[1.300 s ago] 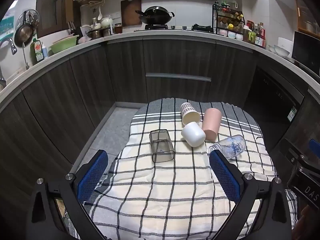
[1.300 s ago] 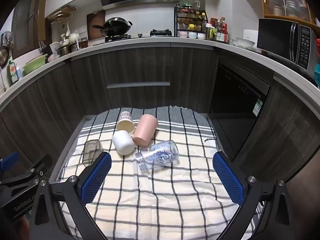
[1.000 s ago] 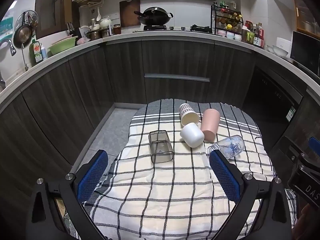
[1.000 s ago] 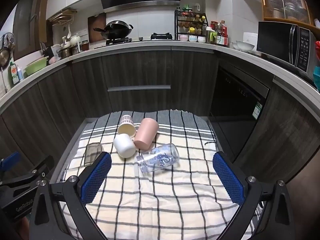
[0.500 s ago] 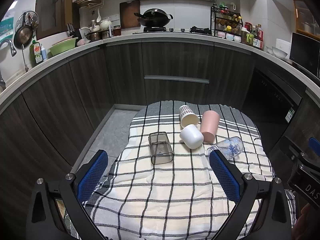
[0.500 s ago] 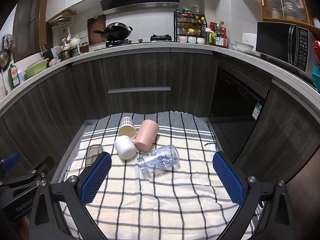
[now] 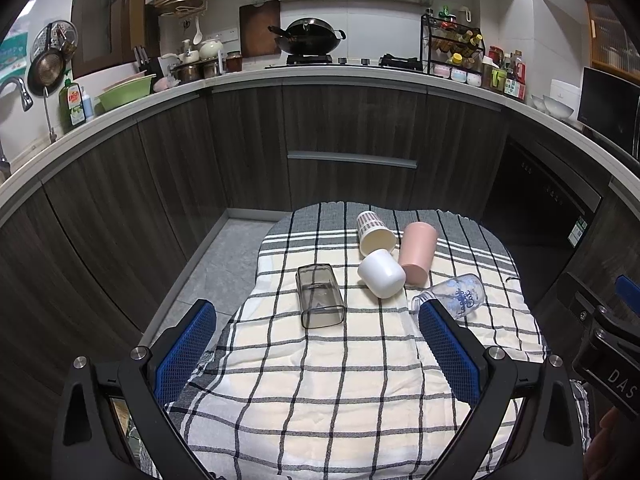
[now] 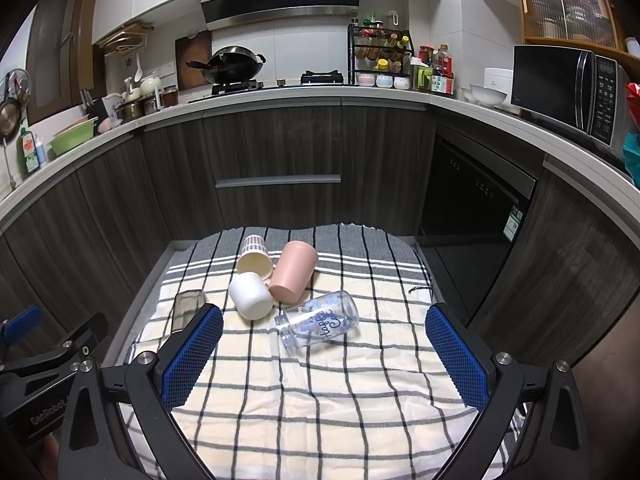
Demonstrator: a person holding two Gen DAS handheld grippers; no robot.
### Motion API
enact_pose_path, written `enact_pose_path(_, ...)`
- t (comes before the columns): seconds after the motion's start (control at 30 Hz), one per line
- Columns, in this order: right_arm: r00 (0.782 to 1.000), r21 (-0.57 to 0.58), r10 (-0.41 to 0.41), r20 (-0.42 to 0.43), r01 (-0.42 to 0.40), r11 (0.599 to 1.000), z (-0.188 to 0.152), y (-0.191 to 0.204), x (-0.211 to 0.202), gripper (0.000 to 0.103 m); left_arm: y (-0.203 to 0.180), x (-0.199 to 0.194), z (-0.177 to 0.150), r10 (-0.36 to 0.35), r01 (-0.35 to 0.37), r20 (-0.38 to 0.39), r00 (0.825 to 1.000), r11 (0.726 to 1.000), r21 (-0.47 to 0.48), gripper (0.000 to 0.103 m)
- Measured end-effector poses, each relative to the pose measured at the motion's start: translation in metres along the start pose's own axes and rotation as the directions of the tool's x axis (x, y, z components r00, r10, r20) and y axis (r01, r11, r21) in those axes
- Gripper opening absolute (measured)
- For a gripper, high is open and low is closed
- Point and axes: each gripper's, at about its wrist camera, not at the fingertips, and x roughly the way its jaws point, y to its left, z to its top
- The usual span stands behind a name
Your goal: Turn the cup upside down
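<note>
Several cups lie on their sides on a checked cloth [image 7: 320,380] [image 8: 320,392]: a smoky square tumbler [image 7: 319,296] [image 8: 185,307], a white cup [image 7: 381,273] [image 8: 250,295], a pink cup [image 7: 417,252] [image 8: 293,265], a striped cream cup [image 7: 374,234] [image 8: 254,259] and a clear printed bottle [image 7: 456,295] [image 8: 320,319]. My left gripper [image 7: 318,344] is open and empty, hovering near the tumbler. My right gripper [image 8: 324,350] is open and empty, hovering near the bottle.
The cloth covers a small table with floor on the left [image 7: 216,264]. Dark cabinets [image 7: 352,152] and a dishwasher [image 8: 472,196] stand behind. The right gripper's body shows at the left view's right edge [image 7: 608,344]; the left one's at the right view's left edge [image 8: 40,360].
Both grippers have drifted slightly back and up; the cups sit a little lower and smaller in view. Nothing on the cloth has moved.
</note>
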Motion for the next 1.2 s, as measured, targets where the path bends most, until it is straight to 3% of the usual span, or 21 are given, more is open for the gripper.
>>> enact_pose_path(1.2, 1.000, -0.001, 0.002, -0.002, -0.002, 1.000, 0.0004, 0.0009, -0.0014, 0.102, -0.0006, -0.0053, -0.0049, -0.003, 0.003, -0.008, 1.000, 1.000, -0.020, 0.103)
